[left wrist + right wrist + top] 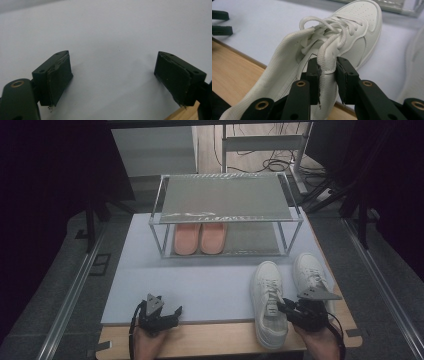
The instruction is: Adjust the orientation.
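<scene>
Two white lace-up sneakers stand on the pale mat (200, 275) at the right front. My right gripper (276, 307) is shut on the side wall of the nearer sneaker (267, 287), by its opening. In the right gripper view that gripper (327, 75) pinches the padded collar of the sneaker (359, 22) between both pads, with the heel over the wooden edge. The second sneaker (307, 270) sits just right of it, apart from the gripper. My left gripper (158, 309) rests at the mat's front edge; its jaws (112, 75) stand wide open with nothing between them.
A metal-framed two-level shoe rack (225, 197) stands at the back of the mat, with a pair of pink slippers (200, 237) on the left of its lower shelf. The wooden table edge (215, 340) runs along the front. Cables lie on the floor behind.
</scene>
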Available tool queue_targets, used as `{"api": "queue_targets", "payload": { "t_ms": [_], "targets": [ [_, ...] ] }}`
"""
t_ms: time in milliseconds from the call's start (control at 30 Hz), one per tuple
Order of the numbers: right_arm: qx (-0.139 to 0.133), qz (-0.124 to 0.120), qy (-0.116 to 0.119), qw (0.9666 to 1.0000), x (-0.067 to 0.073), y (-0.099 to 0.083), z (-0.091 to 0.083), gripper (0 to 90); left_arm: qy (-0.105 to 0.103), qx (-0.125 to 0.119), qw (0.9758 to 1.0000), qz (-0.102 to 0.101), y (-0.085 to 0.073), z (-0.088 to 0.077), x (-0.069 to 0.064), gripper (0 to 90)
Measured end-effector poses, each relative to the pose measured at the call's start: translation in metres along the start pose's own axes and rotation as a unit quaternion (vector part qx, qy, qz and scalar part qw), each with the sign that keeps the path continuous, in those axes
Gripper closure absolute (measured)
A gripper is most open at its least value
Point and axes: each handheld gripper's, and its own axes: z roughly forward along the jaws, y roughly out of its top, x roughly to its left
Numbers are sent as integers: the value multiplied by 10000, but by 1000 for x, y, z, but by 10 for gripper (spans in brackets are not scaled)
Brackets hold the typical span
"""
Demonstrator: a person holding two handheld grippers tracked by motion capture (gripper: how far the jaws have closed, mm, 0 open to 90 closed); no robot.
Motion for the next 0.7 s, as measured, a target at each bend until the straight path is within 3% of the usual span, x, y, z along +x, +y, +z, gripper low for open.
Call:
{"api": "queue_targets", "payload": {
  "t_ms": [467, 633, 700],
  "targets": [
    [-19, -322, 213, 9993, 23, 27, 40, 738, 0, 1, 10000, 2, 0, 0, 0, 140],
    [30, -392, 202, 9990, 23, 32, 40, 654, -1, 1, 10000, 1, 0, 0, 0, 140],
    [23, -277, 415, 9988, 17, 34, 35, 604, -1, 0, 10000, 1, 0, 0, 0, 140]
  ]
}}
